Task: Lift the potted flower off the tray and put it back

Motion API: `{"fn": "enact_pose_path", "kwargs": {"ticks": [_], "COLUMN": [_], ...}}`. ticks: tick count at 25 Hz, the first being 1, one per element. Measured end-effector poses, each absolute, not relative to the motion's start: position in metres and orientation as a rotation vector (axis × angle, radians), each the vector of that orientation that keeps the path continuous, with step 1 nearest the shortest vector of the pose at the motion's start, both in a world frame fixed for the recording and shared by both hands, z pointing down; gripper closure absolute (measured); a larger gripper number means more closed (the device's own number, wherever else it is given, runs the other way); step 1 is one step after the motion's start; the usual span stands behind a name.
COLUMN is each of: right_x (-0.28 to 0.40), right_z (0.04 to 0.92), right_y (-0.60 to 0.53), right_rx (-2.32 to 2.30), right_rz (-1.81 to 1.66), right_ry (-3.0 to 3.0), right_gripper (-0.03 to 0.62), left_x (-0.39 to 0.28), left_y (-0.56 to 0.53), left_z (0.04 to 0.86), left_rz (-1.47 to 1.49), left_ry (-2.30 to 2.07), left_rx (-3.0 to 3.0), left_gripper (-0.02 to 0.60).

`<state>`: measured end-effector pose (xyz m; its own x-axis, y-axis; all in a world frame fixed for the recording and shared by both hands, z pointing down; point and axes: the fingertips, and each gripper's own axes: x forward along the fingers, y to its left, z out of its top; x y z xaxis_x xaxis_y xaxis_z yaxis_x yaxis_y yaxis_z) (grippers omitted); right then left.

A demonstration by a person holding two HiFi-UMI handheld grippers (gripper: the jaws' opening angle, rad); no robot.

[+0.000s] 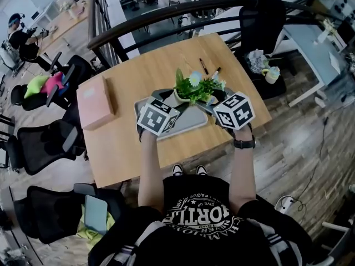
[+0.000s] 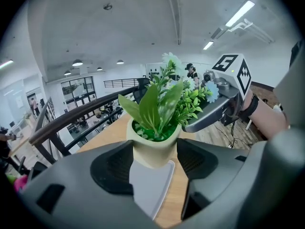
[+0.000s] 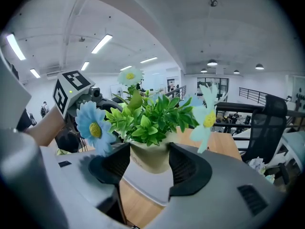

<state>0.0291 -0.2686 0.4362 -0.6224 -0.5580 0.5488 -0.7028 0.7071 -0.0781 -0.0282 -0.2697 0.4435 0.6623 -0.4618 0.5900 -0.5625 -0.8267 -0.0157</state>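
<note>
Head view looks steeply down on a person standing at a light wooden surface [image 1: 138, 76], arms stretched forward with a gripper in each hand. A grey tray [image 1: 191, 122] lies near the front edge of the surface. The potted flower [image 1: 191, 87], a cream pot of green leaves with pale blue and white daisies, is at the tray's far edge, between the two grippers. The left gripper [image 1: 168, 97] reaches it from the near left and the right gripper [image 1: 215, 97] from the near right, each tilted downward. Left gripper view shows its two dark jaws set wide with the cream pot filling the gap, both pads against the pot's sides, and the grey tray beneath. Right gripper view shows the same from the other side: jaws wide, pads pressed on the pot, blossoms spreading above them. Whether the pot's base rests on the tray or hangs just above it cannot be told. A flat pink box [image 1: 95, 101] lies on the left part of the surface, and two pens [image 1: 209, 70] lie near its far edge. Black office chairs [image 1: 44, 143] stand to the left
</note>
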Motion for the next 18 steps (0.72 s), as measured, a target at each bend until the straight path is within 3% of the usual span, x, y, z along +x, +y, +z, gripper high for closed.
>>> {"fn": "enact_pose_path", "kwargs": {"ticks": [18], "right_x": [-0.063], "right_z": [0.457], "right_y": [-0.288], "right_rx": [0.789], "right_rz": [0.390], "right_ry": [-2.441], "right_gripper": [0.330], "left_x": [-0.120], "left_y": [-0.281], "left_z": [0.472], "left_rz": [0.862], "left_ry": [-0.981], "left_rx": [2.574], "left_gripper": [0.277]}}
